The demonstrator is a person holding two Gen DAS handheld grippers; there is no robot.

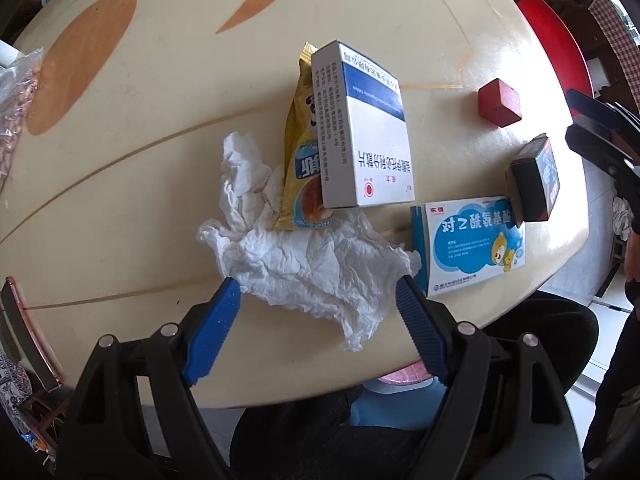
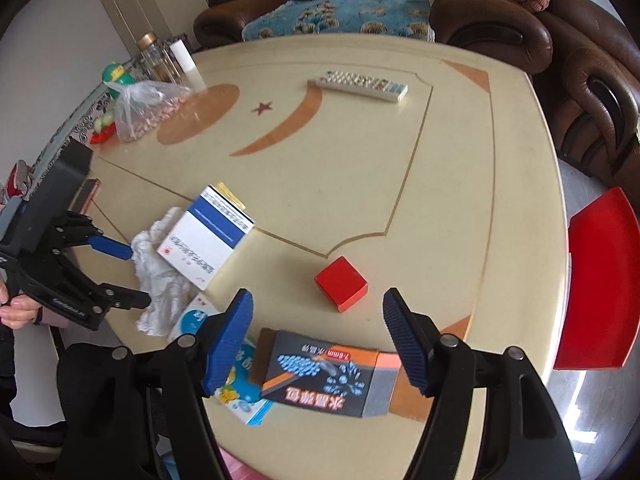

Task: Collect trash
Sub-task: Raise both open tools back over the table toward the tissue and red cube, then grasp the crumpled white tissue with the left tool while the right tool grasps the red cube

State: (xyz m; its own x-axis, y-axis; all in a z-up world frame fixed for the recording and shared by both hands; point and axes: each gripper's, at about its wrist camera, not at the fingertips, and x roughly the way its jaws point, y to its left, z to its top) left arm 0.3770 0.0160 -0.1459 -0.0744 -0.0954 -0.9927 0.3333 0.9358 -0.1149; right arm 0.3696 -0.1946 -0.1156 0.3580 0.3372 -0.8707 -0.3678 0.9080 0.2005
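Note:
A crumpled white tissue (image 1: 304, 264) lies on the cream table (image 1: 160, 120), just ahead of my open, empty left gripper (image 1: 318, 292), whose blue fingers straddle its near edge. Behind it lie a yellow snack wrapper (image 1: 300, 152) and a white-and-blue medicine box (image 1: 360, 128). A light-blue medicine box (image 1: 476, 244) and a dark box (image 1: 534, 180) lie to the right. My right gripper (image 2: 318, 308) is open and empty above the dark box (image 2: 328, 372). The left gripper (image 2: 120, 276) and the tissue (image 2: 160, 280) also show in the right wrist view.
A red block (image 2: 342, 284) sits mid-table. A remote control (image 2: 362, 86), a plastic bag of nuts (image 2: 144, 112) and jars (image 2: 156, 56) are at the far side. A red chair (image 2: 600, 280) stands right; a brown sofa (image 2: 480, 12) is behind.

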